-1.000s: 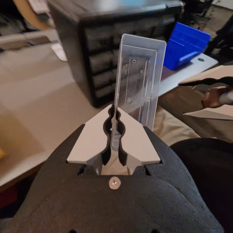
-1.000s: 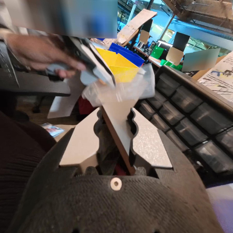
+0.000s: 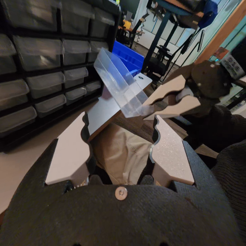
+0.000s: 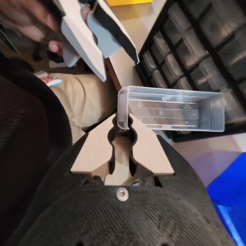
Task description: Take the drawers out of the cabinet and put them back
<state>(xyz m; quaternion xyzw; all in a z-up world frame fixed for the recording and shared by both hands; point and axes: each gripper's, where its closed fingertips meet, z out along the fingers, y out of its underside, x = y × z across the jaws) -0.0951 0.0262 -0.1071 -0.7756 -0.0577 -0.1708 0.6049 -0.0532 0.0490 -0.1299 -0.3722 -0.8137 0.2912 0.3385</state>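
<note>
My right claw (image 4: 123,119) grips the clear drawer (image 4: 173,111) by its front lip, holding it in the air beside the black cabinet (image 4: 199,53). My left claw (image 3: 119,133) gapes wide with nothing in it, near the surface (image 3: 26,159).

A black-legged desk (image 3: 165,24) stands on dark wood floor (image 3: 145,46) before a pale wall (image 3: 171,36).
</note>
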